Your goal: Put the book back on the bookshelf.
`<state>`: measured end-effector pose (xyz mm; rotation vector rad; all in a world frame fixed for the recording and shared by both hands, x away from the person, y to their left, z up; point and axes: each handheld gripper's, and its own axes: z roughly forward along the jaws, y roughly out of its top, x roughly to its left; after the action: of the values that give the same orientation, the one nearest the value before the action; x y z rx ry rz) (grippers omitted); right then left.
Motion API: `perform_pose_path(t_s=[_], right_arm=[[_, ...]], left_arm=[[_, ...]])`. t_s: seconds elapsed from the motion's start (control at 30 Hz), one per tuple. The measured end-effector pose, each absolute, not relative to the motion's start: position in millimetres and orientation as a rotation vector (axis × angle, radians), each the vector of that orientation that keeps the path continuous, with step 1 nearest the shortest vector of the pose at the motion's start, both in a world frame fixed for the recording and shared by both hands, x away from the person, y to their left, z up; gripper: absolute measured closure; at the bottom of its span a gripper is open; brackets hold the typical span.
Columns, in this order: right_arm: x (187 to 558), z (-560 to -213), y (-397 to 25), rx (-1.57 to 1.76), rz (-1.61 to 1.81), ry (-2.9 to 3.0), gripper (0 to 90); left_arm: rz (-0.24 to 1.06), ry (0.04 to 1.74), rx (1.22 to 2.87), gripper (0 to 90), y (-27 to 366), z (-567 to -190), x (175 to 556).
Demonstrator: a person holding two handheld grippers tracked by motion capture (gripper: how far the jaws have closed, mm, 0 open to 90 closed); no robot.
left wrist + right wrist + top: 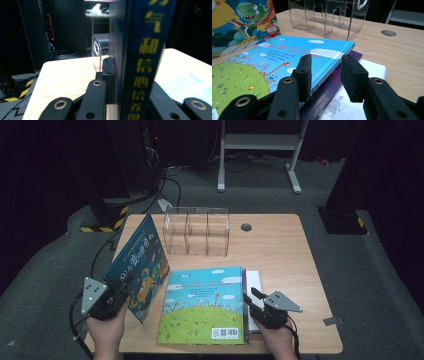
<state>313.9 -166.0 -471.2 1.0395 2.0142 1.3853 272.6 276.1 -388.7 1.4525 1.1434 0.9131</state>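
Left gripper clamps dinosaur book upright near the table's left edge, clear rack still empty; right gripper open beside the front-edge stack, all left to file.

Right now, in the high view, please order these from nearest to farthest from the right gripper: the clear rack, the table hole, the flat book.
1. Flat book, just left of the right gripper.
2. Clear rack, far side, left.
3. Table hole, far side; nearly as far as the rack.

Left tool is clamped shut and raised; right tool gapes, low.
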Motion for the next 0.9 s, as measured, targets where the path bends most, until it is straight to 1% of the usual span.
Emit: perform_pose_path(t_s=[0.13,0.33,0.4,0.5,0.53,0.9], right_arm=[[315,-471,-168,1.039,1.38,2.02,58.6],[321,-469,-176,1.024,1.311,2.043,58.1],[322,-473,-187,1.065,1.311,2.025,58.1],[321,-479,-192,1.094,1.33,2.013,58.1],[320,-484,-192,1.091,1.325,2.035,57.8],[318,-484,-197,1.087,1.341,2.029,58.4]], left_arm=[[0.924,1.127,1.46,82.4,274,-389,272],[0.901,1.147,1.465,82.7,274,-386,274],[0.901,1.148,1.467,82.8,274,-385,275],[0.902,1.147,1.467,83.1,274,-383,277],[0.897,1.155,1.455,83.2,274,-380,278],[0.901,1.172,1.466,83.4,271,-364,296]])
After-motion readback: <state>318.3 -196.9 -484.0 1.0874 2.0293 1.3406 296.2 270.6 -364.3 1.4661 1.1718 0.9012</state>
